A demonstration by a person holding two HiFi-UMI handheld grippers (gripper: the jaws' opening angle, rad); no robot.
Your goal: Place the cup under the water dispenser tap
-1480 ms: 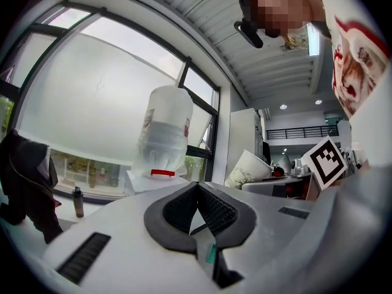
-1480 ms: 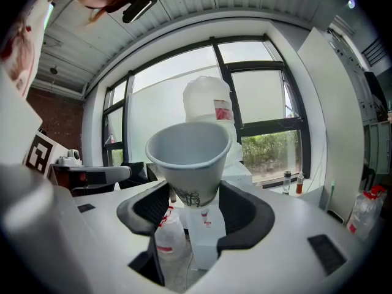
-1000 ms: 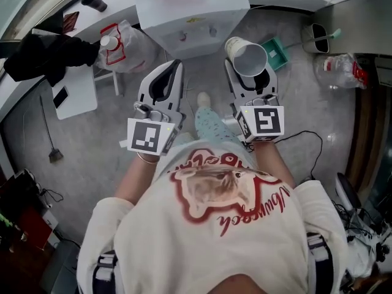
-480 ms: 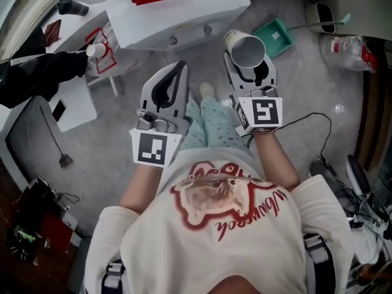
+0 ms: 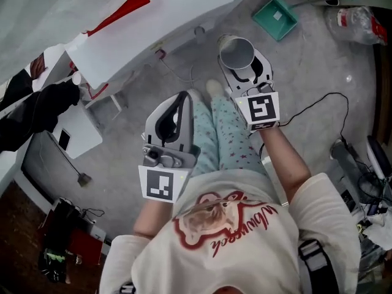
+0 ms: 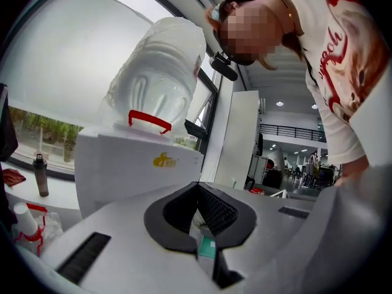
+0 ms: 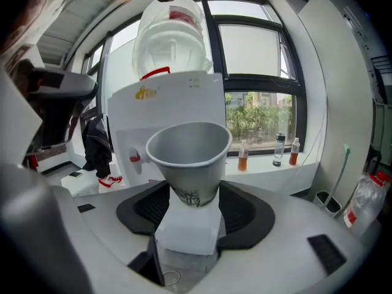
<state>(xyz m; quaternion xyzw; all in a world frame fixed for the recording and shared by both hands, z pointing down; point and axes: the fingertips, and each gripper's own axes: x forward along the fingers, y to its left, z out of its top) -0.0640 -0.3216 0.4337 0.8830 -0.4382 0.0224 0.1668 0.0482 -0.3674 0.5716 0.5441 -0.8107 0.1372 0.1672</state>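
A grey paper cup point(image 5: 236, 52) stands upright between the jaws of my right gripper point(image 5: 244, 72), which is shut on its lower part. In the right gripper view the cup point(image 7: 190, 155) fills the middle, and behind it is the white water dispenser point(image 7: 165, 103) with a red tap point(image 7: 135, 158). In the head view the dispenser point(image 5: 165, 23) lies up and left of the cup, its taps point(image 5: 199, 31) a short way apart from the cup's rim. My left gripper point(image 5: 174, 103) hangs lower, near the person's left leg, shut with nothing in it. The left gripper point(image 6: 205, 225) faces the dispenser point(image 6: 138, 164) and its big water bottle point(image 6: 162, 72).
A green dustpan point(image 5: 275, 17) and a plastic bottle point(image 5: 358, 20) lie on the floor at the upper right. A black cable point(image 5: 318, 103) runs to the right of my right arm. A small white table point(image 5: 76, 133) and a black garment point(image 5: 37, 109) are on the left. Bottles point(image 7: 279, 149) stand on the window sill.
The dispenser has slid up and left in the head view. My right gripper has carried the cup forward, close to the taps. My left gripper has dropped back towards the body.
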